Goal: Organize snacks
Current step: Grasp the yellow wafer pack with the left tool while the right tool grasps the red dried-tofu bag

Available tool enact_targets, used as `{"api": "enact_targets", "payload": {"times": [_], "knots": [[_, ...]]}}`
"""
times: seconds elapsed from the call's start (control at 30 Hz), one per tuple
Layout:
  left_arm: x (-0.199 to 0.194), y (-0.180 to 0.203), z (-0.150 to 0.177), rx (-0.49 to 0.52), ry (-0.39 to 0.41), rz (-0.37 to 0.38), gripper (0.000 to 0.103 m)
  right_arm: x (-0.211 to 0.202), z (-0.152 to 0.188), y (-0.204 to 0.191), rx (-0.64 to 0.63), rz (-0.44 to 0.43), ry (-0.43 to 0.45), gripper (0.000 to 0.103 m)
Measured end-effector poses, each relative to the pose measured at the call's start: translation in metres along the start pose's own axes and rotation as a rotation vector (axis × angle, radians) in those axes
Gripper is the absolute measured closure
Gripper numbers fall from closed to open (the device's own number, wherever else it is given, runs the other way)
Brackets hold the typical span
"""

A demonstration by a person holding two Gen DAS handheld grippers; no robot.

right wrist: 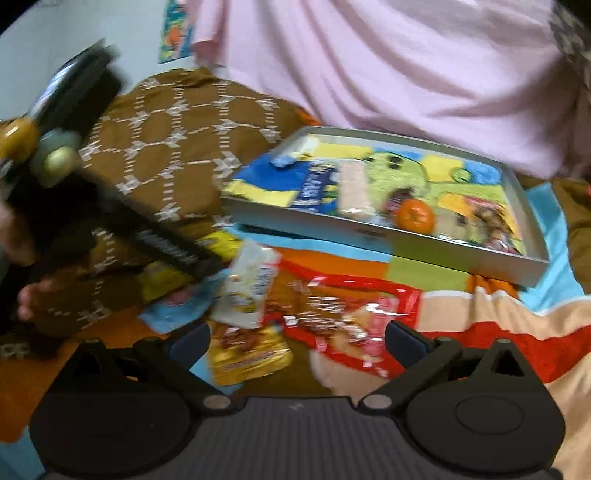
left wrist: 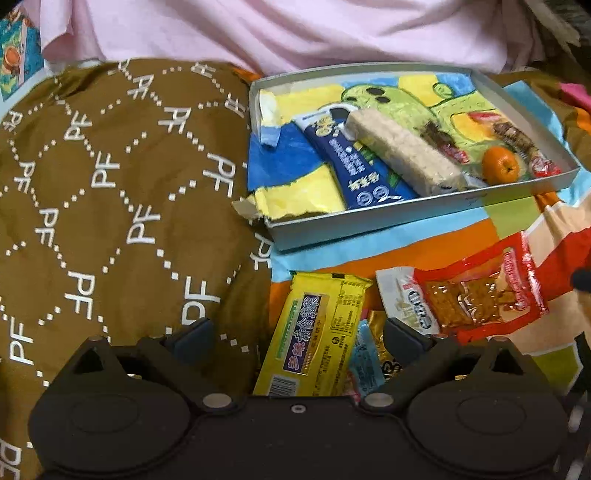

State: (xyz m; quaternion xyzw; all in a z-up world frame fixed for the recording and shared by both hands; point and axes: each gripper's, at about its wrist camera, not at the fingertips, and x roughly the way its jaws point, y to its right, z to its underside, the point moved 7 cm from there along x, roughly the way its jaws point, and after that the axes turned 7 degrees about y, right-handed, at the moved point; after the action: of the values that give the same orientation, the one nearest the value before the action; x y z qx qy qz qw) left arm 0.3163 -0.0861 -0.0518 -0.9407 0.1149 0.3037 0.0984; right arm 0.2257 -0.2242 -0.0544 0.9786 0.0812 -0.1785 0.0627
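Observation:
A grey tray (left wrist: 413, 214) lined with a colourful drawing holds a blue snack pack (left wrist: 354, 162), a pale rice bar (left wrist: 402, 151), an orange (left wrist: 499, 165) and some small wrapped sweets (left wrist: 517, 144). My left gripper (left wrist: 297, 338) is open over a yellow cracker pack (left wrist: 317, 332), beside a small blue packet (left wrist: 364, 362) and a red-and-white snack bag (left wrist: 472, 299). My right gripper (right wrist: 297, 339) is open just above the red bag (right wrist: 351, 317), a white pouch (right wrist: 247, 288) and a gold packet (right wrist: 247, 354). The tray (right wrist: 461, 254) lies beyond it.
A brown patterned cushion (left wrist: 110, 206) lies left of the tray. A pink cloth (left wrist: 295, 29) hangs behind. The snacks lie on a multicoloured blanket (left wrist: 406, 243). The left gripper's body and the hand holding it (right wrist: 66, 177) fill the left of the right wrist view.

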Motion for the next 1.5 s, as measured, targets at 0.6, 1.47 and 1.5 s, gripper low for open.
{"api": "enact_targets", "payload": {"times": [0.6, 1.47, 1.5], "knots": [[0.014, -0.006, 0.002, -0.042, -0.044, 0.062, 0.025, 0.039, 0.010, 0.059, 0.321, -0.034, -0.038, 0.018], [0.008, -0.015, 0.015, -0.259, -0.171, 0.120, 0.049, 0.032, 0.026, 0.038, 0.146, -0.019, -0.176, 0.065], [0.007, -0.015, 0.016, -0.261, -0.173, 0.118, 0.049, 0.031, 0.027, 0.036, 0.139, -0.030, -0.177, 0.066]]}}
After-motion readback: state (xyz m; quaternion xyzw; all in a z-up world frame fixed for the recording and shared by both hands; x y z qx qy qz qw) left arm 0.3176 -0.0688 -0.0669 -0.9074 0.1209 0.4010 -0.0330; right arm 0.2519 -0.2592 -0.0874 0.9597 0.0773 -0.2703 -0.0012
